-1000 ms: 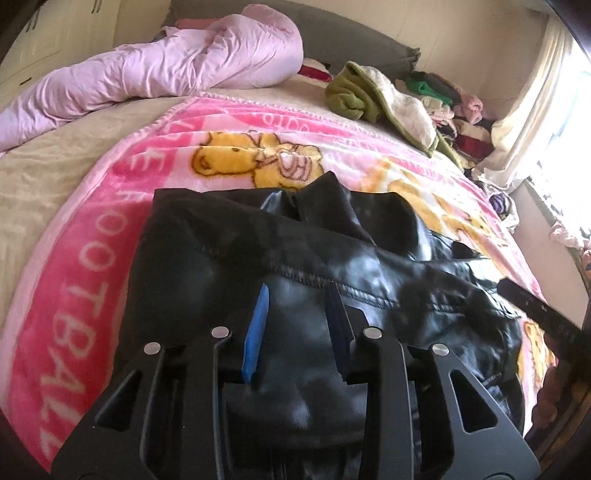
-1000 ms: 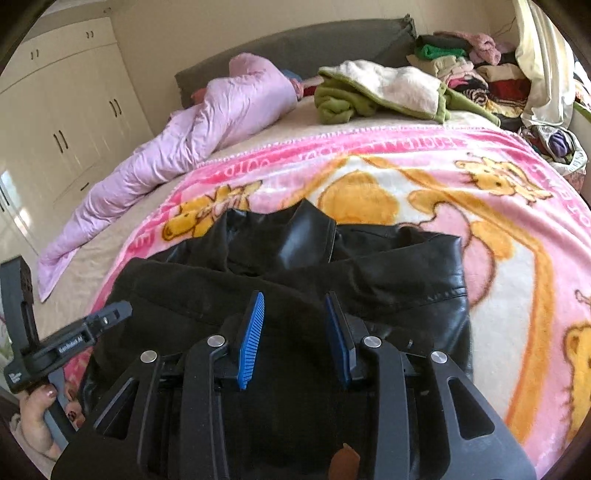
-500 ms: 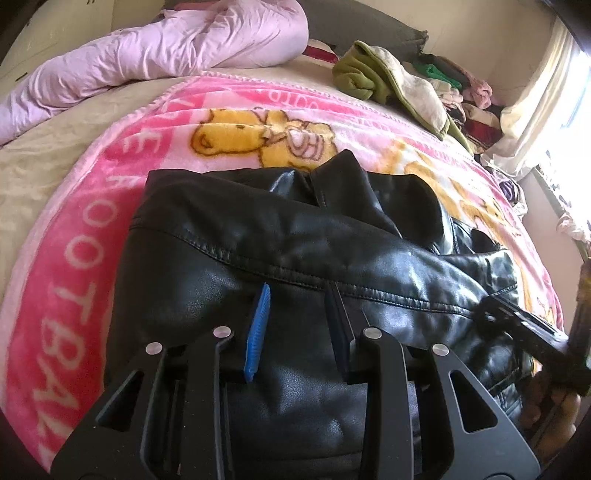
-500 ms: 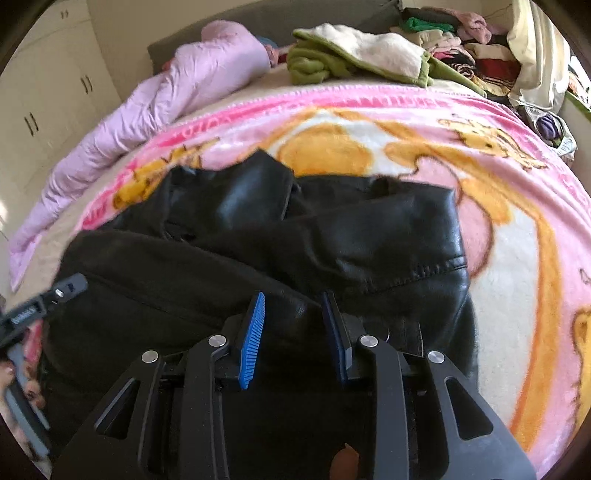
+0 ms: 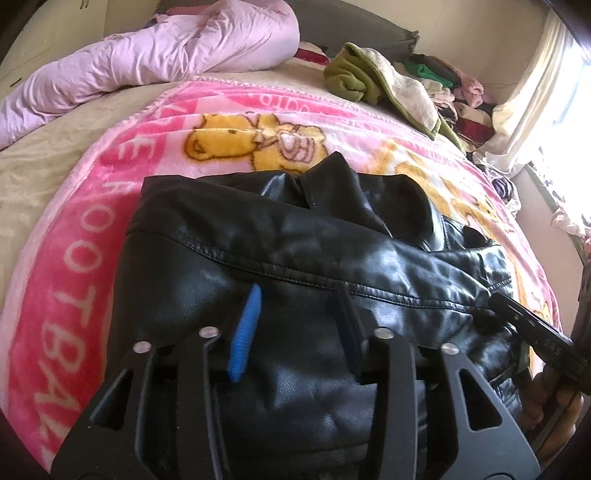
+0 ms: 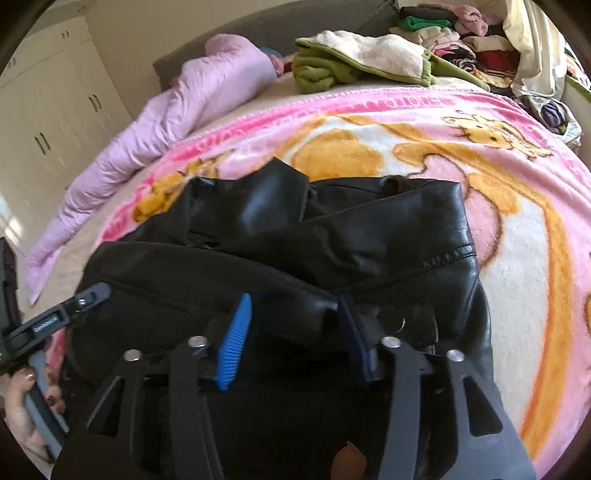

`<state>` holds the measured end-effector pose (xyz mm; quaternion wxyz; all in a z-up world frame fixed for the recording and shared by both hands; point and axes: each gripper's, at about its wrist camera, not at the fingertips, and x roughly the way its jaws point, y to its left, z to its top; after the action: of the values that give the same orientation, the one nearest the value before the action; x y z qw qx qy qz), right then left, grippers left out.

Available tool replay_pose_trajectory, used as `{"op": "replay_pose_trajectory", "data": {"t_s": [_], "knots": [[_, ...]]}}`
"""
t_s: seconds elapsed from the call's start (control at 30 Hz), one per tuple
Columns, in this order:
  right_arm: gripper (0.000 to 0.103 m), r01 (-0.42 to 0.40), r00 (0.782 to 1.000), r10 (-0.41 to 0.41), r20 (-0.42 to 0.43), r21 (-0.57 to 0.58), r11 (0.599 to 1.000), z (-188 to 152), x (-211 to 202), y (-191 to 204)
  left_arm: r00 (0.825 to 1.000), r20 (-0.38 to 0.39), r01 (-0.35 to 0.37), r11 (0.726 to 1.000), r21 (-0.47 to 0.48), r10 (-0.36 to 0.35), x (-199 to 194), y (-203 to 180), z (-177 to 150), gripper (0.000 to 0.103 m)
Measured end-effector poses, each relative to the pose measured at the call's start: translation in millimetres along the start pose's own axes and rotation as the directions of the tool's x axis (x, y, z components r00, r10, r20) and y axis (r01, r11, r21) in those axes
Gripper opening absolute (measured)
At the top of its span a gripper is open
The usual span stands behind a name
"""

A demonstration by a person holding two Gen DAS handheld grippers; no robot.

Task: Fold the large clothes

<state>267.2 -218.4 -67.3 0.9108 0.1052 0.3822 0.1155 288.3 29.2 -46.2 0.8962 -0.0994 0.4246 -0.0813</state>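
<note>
— What's nearest the cameras?

— The left tool (image 5: pixel 295 295) and the right tool (image 6: pixel 295 306), both low over the near edge of a black leather jacket (image 5: pixel 295 236). Both sets of jaws are opening. The leather lies under and between the pads, but they stand apart and are not pinching it.

— And the jacket itself?

— It lies folded in a thick bundle on the pink cartoon blanket (image 5: pixel 92 221) that covers the bed, with its collar (image 6: pixel 273 199) poking up at the far side. In the right wrist view a hand (image 6: pixel 26 413) grips the left tool's handle at the lower left edge.

— Further back?

— A rumpled lilac duvet (image 5: pixel 177 51) along the far left, a green and cream throw (image 6: pixel 362 59) by the headboard, and a pile of mixed clothes (image 6: pixel 461 33) in the far right corner beside a pale curtain (image 5: pixel 535 85).
</note>
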Motion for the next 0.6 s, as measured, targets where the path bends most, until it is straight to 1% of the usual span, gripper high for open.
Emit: {"op": "replay_pose_trajectory", "data": {"t_s": [0.03,0.07,0.13,0.2,0.23,0.27,0.4,0.43,0.5,0.6], "knots": [[0.059,-0.004,1.000,0.004,0.008,-0.008,1.000,-1.0,-2.8,1.9,1.000,0.002,0.000,1.000,0.004,0.000,-1.2,-0.7,-0.2,0.039],[0.062,-0.010,1.000,0.010,0.013,-0.012,1.000,-1.8,-5.4,3.3,1.000,0.005,0.001,1.000,0.004,-0.001,-2.7,-1.0,0.0,0.042],[0.073,-0.029,0.999,0.030,0.023,-0.020,0.999,-3.8,-10.9,6.3,1.000,0.014,0.004,1.000,0.003,-0.004,-5.8,-1.5,0.5,0.049],[0.078,-0.036,0.999,0.037,0.029,-0.033,0.999,-6.0,-15.3,9.8,1.000,0.022,-0.001,1.000,0.004,0.001,-9.2,-2.4,0.3,0.061],[0.081,-0.035,0.999,0.036,0.032,-0.038,0.999,-6.2,-16.3,11.9,1.000,0.026,-0.003,1.000,0.004,0.003,-11.4,-2.5,0.0,0.063],[0.082,-0.036,0.999,0.038,0.035,-0.044,0.998,-6.9,-18.5,13.7,1.000,0.030,-0.004,1.000,0.007,0.004,-13.0,-3.7,-0.6,0.066],[0.094,-0.034,0.998,0.037,0.052,-0.053,0.998,-8.4,-25.6,16.9,0.999,0.049,-0.004,1.000,0.017,0.003,-20.3,-6.6,-1.3,0.078],[0.095,-0.033,0.998,0.036,0.058,-0.052,0.998,-8.3,-27.9,17.2,0.999,0.054,-0.005,1.000,0.016,0.004,-22.4,-7.0,-1.5,0.080],[0.097,-0.030,0.997,0.034,0.063,-0.050,0.998,-8.2,-30.5,17.9,0.998,0.062,-0.005,1.000,0.009,0.004,-25.3,-6.4,-1.1,0.090],[0.099,-0.027,0.997,0.030,0.070,-0.054,0.998,-8.1,-34.2,19.7,0.997,0.073,-0.006,1.000,0.002,0.005,-29.5,-5.2,-0.4,0.093]]}}
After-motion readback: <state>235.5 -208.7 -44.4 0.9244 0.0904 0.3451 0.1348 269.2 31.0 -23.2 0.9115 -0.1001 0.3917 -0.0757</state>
